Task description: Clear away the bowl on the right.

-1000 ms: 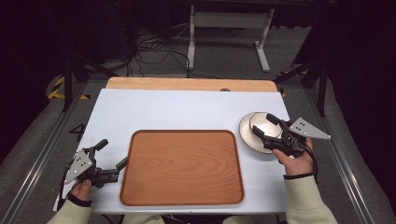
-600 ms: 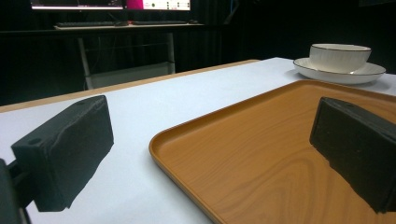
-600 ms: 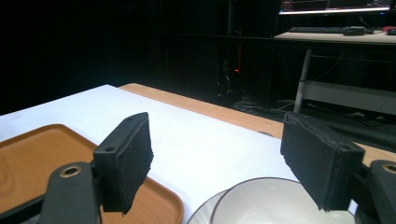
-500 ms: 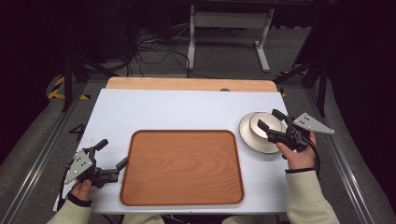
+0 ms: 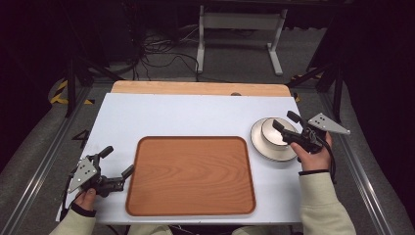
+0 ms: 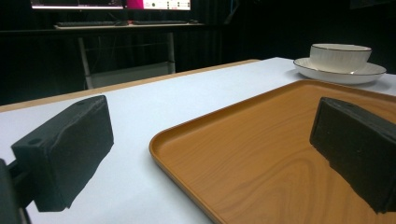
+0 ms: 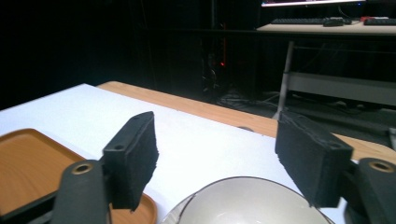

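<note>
White table (image 5: 195,117) carried a bowl (image 5: 274,131) on its saucer (image 5: 266,149) just below the right gripper (image 5: 288,122), whose spread fingers (image 7: 133,156), just narrowing, hovered to grasp; the left gripper (image 5: 117,161) waited spread beside the tray (image 5: 191,176).

- On my high view, the rectangular wooden tray with rounded corners (image 5: 191,175) lies on the flat white table top (image 5: 171,115), toward my near edge and about midway across.
- Right of the tray, just beside its far right corner, the round white saucer plate (image 5: 264,148) rests on the table, with the small white ceramic bowl (image 5: 272,132) standing in it.
- My right gripper (image 5: 288,125) sits over the bowl's right side.
- My left gripper (image 5: 117,161) is at the tray's left edge.
- A light wooden board strip (image 5: 195,88) runs behind the white top.
</note>
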{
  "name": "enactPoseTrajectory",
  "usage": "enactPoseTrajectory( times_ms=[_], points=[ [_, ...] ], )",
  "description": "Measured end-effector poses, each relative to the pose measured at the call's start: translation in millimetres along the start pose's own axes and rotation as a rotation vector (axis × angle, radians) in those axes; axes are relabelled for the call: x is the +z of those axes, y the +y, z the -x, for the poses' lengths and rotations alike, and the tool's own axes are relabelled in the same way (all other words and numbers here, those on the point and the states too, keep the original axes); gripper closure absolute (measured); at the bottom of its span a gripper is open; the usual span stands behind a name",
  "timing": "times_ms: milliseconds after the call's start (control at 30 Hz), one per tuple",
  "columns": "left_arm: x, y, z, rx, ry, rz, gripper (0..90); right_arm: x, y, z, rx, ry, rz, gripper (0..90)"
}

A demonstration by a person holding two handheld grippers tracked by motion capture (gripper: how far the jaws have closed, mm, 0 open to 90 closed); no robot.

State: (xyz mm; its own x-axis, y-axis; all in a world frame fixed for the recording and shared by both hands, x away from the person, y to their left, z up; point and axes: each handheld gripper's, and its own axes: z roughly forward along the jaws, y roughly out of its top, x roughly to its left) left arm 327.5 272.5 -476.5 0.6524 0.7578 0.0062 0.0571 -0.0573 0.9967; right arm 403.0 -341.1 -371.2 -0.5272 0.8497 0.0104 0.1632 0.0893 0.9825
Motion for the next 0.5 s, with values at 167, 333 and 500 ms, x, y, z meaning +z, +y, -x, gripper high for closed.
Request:
enactPoseTrajectory(
  times_ms=[167,333,500],
  points=[
    [0.0,0.0,0.1,0.0,0.001,0.0,0.2,6.3,2.9,4.0,-0.002,-0.052,-0.041,38.2],
    [0.0,0.0,0.1,0.0,0.0,0.0,0.2,12.4,4.5,8.3,-0.011,-0.089,-0.087,39.7],
    [0.0,0.0,0.0,0.0,0.0,0.0,0.2,17.7,5.4,17.6,-0.01,-0.12,-0.109,41.2]
  ],
)
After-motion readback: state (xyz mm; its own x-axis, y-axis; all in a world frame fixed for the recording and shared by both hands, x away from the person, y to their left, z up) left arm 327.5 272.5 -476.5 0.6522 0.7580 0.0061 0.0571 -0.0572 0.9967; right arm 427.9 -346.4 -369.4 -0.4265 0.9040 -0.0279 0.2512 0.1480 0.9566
